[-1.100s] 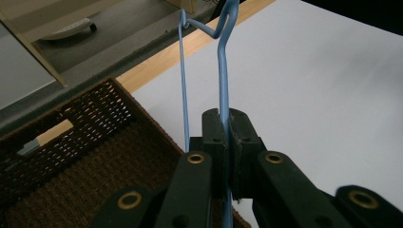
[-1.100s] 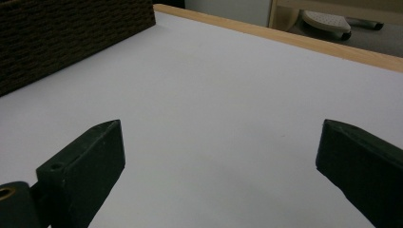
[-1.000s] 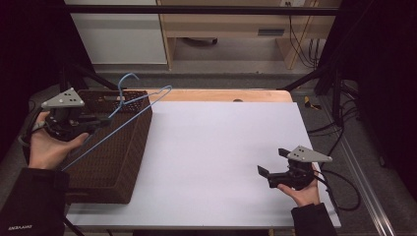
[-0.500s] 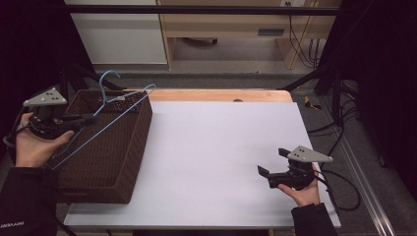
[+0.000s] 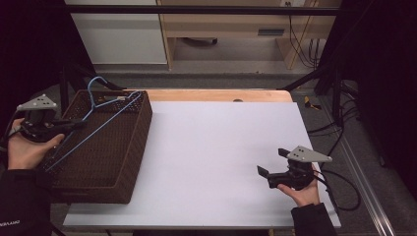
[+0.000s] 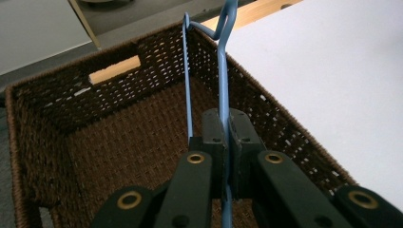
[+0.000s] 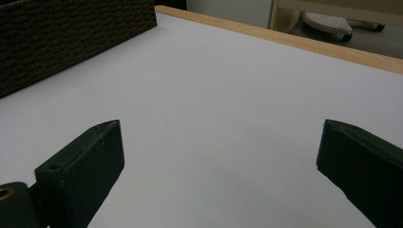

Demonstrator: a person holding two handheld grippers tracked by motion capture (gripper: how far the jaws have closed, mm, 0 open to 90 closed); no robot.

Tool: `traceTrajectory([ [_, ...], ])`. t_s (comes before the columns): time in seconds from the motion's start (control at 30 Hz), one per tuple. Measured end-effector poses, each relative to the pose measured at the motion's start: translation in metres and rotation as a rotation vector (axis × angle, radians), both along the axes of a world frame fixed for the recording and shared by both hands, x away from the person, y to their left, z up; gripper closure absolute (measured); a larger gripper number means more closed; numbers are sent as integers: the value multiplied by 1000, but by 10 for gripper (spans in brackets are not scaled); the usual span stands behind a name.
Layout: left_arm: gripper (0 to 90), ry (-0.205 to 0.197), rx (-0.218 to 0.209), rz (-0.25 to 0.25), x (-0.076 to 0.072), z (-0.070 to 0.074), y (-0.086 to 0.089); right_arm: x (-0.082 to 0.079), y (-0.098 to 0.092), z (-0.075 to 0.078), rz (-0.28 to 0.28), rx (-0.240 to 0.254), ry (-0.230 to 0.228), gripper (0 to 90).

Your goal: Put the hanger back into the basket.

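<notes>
Over on the left side of the high view, the left gripper [image 5: 74, 125] is clamped on a blue wire hanger [image 5: 98, 118], held at the left rim of a dark wicker basket [image 5: 133, 147]. That hanger slants across the basket opening with its hook up near the far rim. Basket sits on the left part of the white desk [image 5: 216, 147]. Way over at the desk's right front, the right gripper [image 5: 272, 161] hovers with jaws spread, nothing in them.

Left gripper view: jaws pinched tight on the hanger [image 6: 221, 71] wire, which runs up toward the basket's [image 6: 47, 137] far wall.

Right gripper view: the jaws stand wide apart over bare desk [image 7: 228, 95], with the basket [image 7: 62, 38] wall off at the upper left.
</notes>
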State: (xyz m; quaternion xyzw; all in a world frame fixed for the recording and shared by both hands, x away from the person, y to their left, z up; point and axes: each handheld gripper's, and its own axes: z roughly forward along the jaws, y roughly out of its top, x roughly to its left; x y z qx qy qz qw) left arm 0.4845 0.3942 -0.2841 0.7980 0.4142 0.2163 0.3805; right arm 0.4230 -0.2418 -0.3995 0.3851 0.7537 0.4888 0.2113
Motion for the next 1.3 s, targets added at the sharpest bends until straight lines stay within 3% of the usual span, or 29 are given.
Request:
traceTrajectory([
  [0.1, 870, 13, 30, -2, 2, -8, 1, 0, 0, 0, -2, 2, 5, 24],
  [0.4, 870, 34, 44, -6, 11, -32, -2, 0, 1, 0, -3, -1, 4, 24],
  [0.63, 870, 68, 69, -17, 16, -61, -8, 0, 1, -1, -2, -1, 3, 24],
  [0.83, 868, 99, 74, -14, 15, -81, -10, 0, 1, 0, -3, 1, 6, 24],
  [1.0, 844, 126, 112, -14, 12, -93, -11, 0, 1, -1, 0, -1, 3, 24],
  [1.13, 798, 124, 97, -16, 8, -95, -10, 0, 1, -1, 1, -1, 2, 23],
  [1.3, 705, 70, 25, -25, -1, -86, -14, 0, 1, 0, -3, 5, 3, 23],
])
